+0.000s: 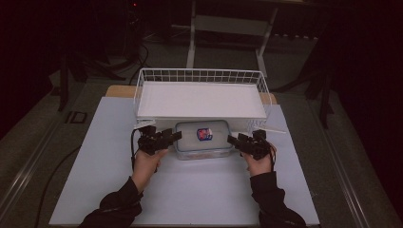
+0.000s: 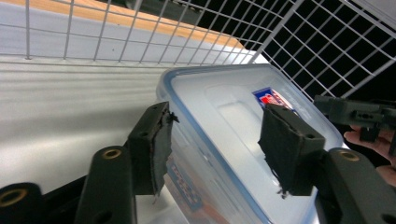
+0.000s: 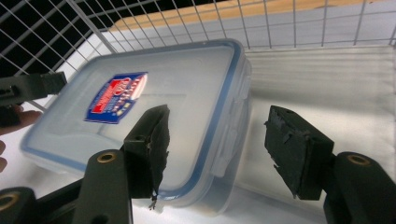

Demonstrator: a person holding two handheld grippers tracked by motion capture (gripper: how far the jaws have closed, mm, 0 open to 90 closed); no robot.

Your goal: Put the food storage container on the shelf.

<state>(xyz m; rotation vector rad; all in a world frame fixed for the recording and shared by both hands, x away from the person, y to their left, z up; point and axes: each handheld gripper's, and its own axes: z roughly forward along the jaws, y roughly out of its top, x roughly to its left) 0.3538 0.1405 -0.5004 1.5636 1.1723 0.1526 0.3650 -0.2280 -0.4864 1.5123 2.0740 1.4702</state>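
Our left hand-held gripper (image 1: 177, 135) straddles the left end of the clear lidded container (image 1: 202, 139) with its jaws parted and the pads off the plastic; our right hand-held gripper (image 1: 231, 139) stands open astride the right end. The container sits on the tabletop (image 1: 199, 190), tucked under the front of the wire basket (image 1: 201, 76). We judge it stiff, light and slick, best pinched at the rimmed lid edges.

Setting: probably a lab or test room. A white sheet (image 1: 199, 190) covers the table, dark metal stands (image 1: 228, 28) and cables (image 1: 52, 180) occupy the dim surrounding floor.
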